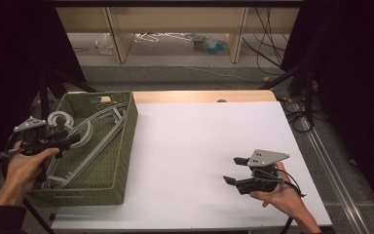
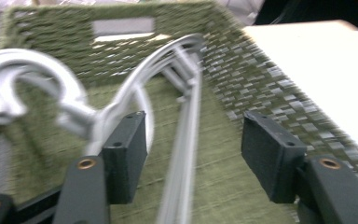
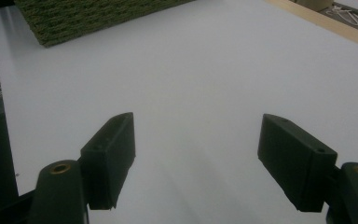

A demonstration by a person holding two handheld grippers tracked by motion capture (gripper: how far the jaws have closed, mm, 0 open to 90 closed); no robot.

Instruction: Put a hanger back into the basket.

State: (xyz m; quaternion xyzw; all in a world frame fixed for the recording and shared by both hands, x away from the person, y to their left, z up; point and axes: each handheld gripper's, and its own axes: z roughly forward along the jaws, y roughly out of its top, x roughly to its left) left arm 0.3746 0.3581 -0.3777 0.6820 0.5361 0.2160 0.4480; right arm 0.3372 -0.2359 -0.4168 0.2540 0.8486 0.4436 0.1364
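- Grey hangers lie inside green woven basket at left side of white surface.
- Left gripper above basket, fingers spread, nothing pinched; hanger hook just beside them.
- Right gripper low over bare surface, well apart from basket, fingers spread, empty.

- One green woven basket is sitting at the left of the high view.
- At least two grey hangers are lying inside it; the exact count is unclear.
- Two grippers are showing: left gripper, right gripper.
- One white table is lying beneath.
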